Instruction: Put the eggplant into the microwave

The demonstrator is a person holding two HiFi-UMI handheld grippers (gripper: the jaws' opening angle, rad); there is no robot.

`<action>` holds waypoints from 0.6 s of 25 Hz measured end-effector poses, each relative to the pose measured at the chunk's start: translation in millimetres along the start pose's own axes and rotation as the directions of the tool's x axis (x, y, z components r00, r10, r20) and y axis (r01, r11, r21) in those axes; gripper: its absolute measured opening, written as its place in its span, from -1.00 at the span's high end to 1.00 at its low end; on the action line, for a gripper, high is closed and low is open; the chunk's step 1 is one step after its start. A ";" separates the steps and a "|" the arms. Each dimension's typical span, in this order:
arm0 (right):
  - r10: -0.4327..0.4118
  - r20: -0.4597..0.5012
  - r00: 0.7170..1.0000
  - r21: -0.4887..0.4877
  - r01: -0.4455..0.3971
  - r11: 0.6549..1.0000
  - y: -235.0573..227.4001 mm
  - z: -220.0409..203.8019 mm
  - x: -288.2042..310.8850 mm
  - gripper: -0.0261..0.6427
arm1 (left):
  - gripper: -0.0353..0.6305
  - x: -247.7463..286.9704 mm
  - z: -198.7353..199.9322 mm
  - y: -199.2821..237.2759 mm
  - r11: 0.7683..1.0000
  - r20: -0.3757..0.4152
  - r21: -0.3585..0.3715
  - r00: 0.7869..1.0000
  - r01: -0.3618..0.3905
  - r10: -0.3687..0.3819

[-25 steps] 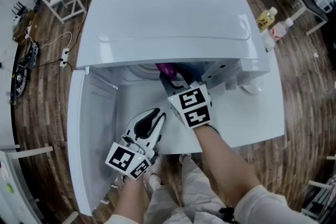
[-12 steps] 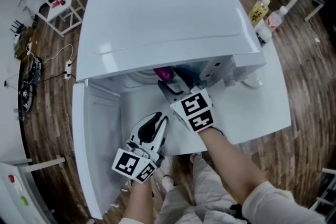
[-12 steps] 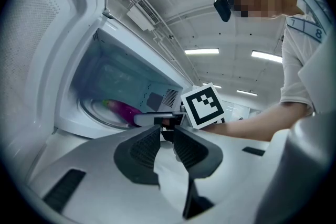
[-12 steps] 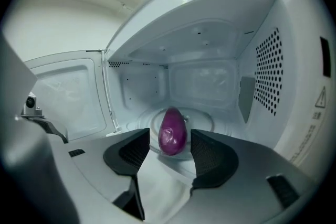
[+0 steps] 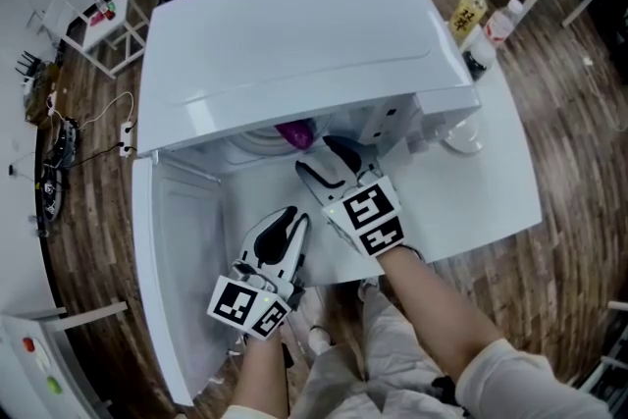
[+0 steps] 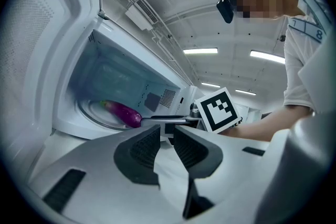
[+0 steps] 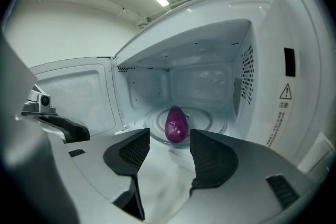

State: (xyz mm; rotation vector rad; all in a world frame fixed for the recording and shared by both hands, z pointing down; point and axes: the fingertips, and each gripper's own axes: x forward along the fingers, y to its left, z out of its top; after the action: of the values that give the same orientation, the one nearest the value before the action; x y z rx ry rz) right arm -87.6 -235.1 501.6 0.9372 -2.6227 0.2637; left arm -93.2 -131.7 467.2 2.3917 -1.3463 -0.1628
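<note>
The purple eggplant [image 7: 176, 124] lies on the glass turntable [image 7: 212, 119] inside the white microwave [image 5: 294, 44], whose door [image 5: 182, 250] hangs open to the left. My right gripper [image 7: 169, 147] is just outside the cavity mouth, open. Its jaws have just been opening and nothing is between them; the eggplant sits beyond the tips, untouched. In the head view the right gripper [image 5: 329, 164] is in front of the eggplant [image 5: 294, 133]. My left gripper [image 5: 289, 221] rests lower, in front of the cavity, jaws a little apart and empty. In the left gripper view the eggplant [image 6: 123, 113] lies beside the right gripper's marker cube [image 6: 218, 110].
The microwave stands on a white table [image 5: 481, 201]. Two bottles [image 5: 469, 10] and a white cup [image 5: 459, 134] stand to its right. The open door [image 7: 79, 97] walls off the left side. A small white stand [image 5: 98, 25] and cables lie on the wooden floor at left.
My right gripper has drawn back a little out of the cavity, away from the eggplant, which stays on the turntable. The left gripper has not moved.
</note>
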 end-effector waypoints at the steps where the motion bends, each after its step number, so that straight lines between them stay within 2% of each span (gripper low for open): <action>1: 0.000 0.001 1.000 0.000 0.000 1.000 0.0 -0.2 -2.6 0.19 | 0.68 0.1 0.2 -0.5 1.000 0.000 0.000 1.000 0.001 -0.001; 12: 0.019 0.022 1.000 -0.026 -0.019 0.999 7.2 3.3 -46.1 0.20 | 0.68 -1.0 9.1 -12.8 1.000 0.010 0.025 1.000 0.010 -0.010; 15: 0.020 0.027 0.999 -0.032 -0.019 0.999 9.3 3.2 -59.5 0.26 | 0.68 -1.3 12.5 -18.5 0.999 0.011 0.032 1.000 0.019 -0.020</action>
State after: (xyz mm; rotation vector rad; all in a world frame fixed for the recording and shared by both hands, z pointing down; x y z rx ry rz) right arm -51.3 -194.5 475.7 0.9112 -2.6539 0.2151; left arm -82.8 -125.5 448.5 2.4348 -1.3408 -0.1616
